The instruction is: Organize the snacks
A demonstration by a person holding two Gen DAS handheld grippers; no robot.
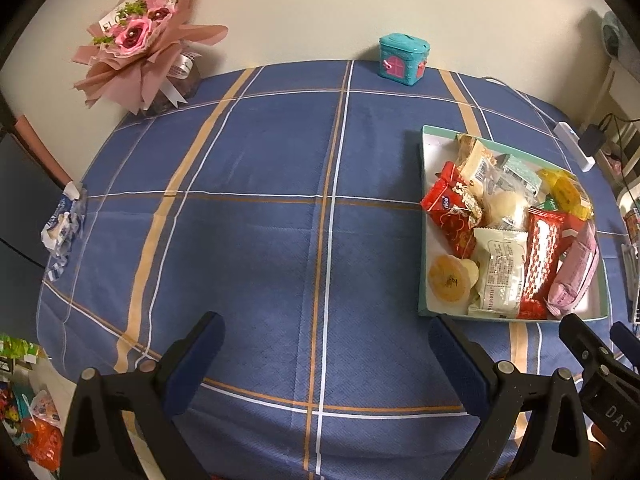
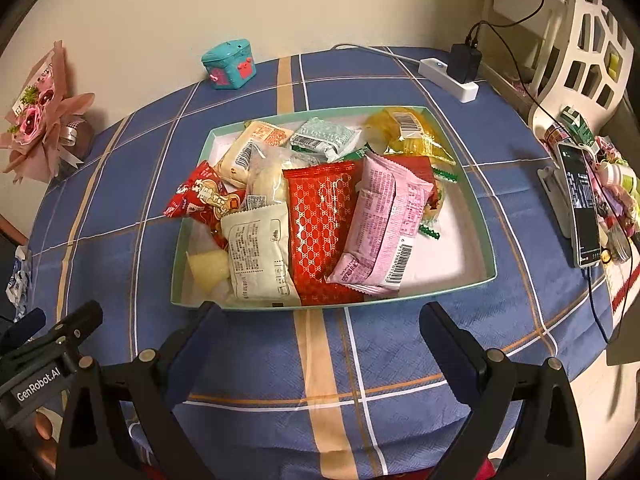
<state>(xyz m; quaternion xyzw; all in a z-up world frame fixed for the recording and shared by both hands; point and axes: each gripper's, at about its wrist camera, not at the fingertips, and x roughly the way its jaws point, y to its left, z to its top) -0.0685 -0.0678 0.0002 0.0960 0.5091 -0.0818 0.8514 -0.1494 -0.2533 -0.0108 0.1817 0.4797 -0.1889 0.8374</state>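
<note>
Crinkly foil snack packets (image 2: 320,224), shallow rectangular cardboard tray (image 2: 486,236), checked tablecloth (image 1: 256,240)

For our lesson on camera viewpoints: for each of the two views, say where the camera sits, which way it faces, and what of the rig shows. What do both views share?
Left wrist: sits on the left gripper, faces across bare blue tablecloth; snack tray at right; right gripper's tip at the edge.
Right wrist: sits on the right gripper, faces the snack tray head-on; left gripper's tip at left.
Shared: tray, teal toy box, bouquet, both jaws open.
</note>
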